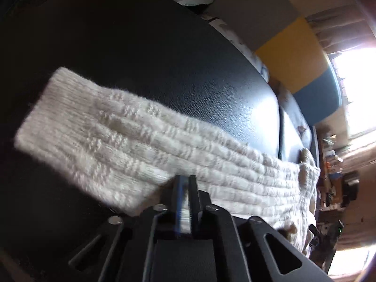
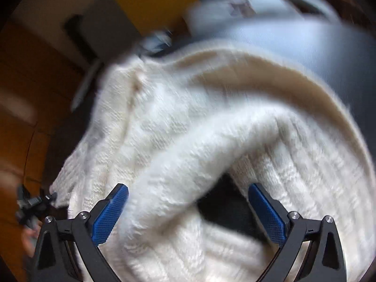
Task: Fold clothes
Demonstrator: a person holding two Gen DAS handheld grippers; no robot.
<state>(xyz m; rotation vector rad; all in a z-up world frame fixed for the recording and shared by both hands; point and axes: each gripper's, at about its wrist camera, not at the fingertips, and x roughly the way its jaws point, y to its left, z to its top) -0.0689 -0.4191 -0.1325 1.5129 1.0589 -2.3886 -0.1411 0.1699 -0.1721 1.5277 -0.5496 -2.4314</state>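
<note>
A cream cable-knit sweater lies on a black leather surface (image 1: 188, 75). Its sleeve (image 1: 105, 136) stretches out to the left in the left wrist view, cuff at the far left. My left gripper (image 1: 184, 178) is shut on the sleeve's lower edge, with cream fabric pinched between its narrow jaws. In the right wrist view the sweater body (image 2: 188, 129) is bunched in thick folds, blurred by motion. My right gripper (image 2: 188, 192) hangs open just over it, blue pads (image 2: 110, 213) spread wide with knit between them but not clamped.
Grey, yellow and teal cushions (image 1: 293, 47) stand behind the black surface. A bright window (image 1: 357, 89) glares at the right. Cluttered shelves (image 1: 333, 169) sit beyond the sweater's far end. Wooden flooring or furniture (image 2: 23, 94) shows at the left of the right wrist view.
</note>
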